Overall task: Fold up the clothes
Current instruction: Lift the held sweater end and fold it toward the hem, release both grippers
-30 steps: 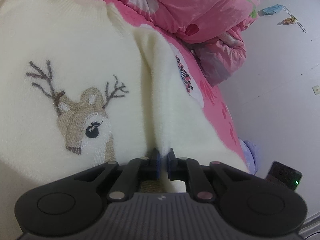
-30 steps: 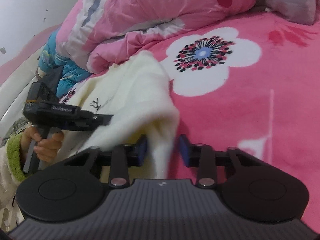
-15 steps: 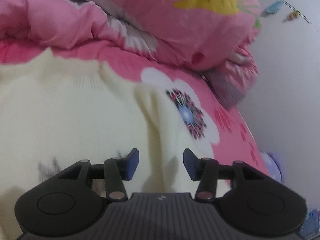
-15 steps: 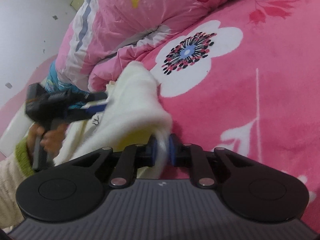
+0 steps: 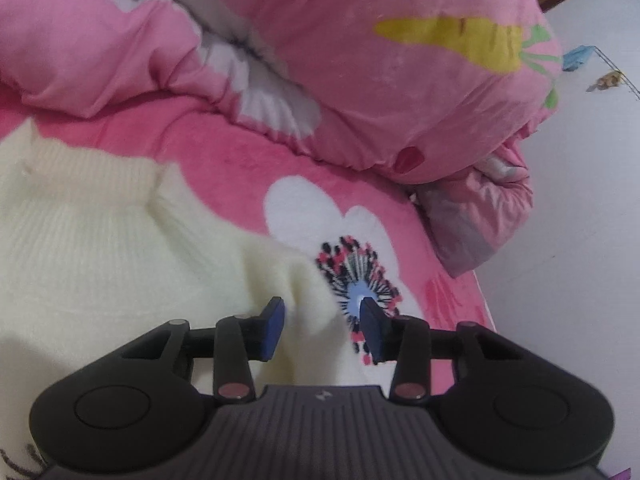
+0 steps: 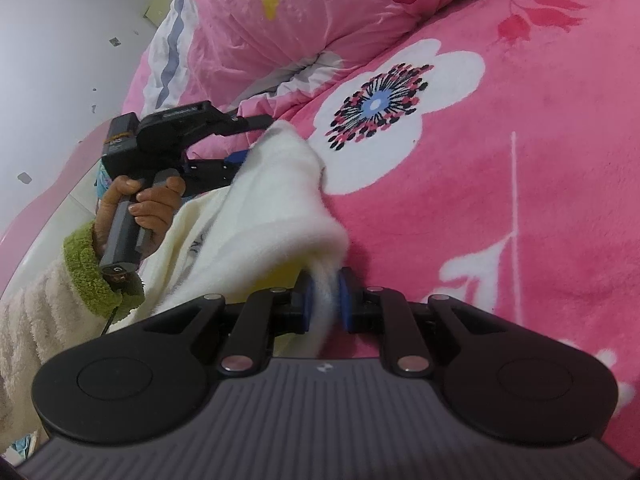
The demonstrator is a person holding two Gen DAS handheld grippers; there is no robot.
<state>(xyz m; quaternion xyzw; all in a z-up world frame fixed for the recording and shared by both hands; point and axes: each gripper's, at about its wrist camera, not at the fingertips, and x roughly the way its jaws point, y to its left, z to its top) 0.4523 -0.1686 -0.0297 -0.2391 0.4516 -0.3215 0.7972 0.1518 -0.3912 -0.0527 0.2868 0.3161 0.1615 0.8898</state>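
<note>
A cream knit sweater [image 5: 112,248] lies on the pink flowered bed cover [image 5: 240,176], its ribbed collar at the upper left. My left gripper [image 5: 322,326] stands open over the sweater's shoulder edge, with a fold of cream knit rising between its blue pads. In the right wrist view my right gripper [image 6: 325,302] is shut on the sweater's [image 6: 272,216] fluffy sleeve end, lifting it off the cover. The left gripper [image 6: 224,148] also shows there, held by a hand [image 6: 136,204] in a green-cuffed sleeve.
A bunched pink quilt [image 5: 360,60] with a carrot print is heaped along the far side of the bed. The bed's right edge meets a pale floor [image 5: 580,260]. A pink headboard rim [image 6: 52,188] and white wall lie to the left in the right wrist view.
My left gripper let go of the sweater's sleeve fold, opened and moved up toward the shoulder. My right gripper closed on the sleeve end and has lifted it.
</note>
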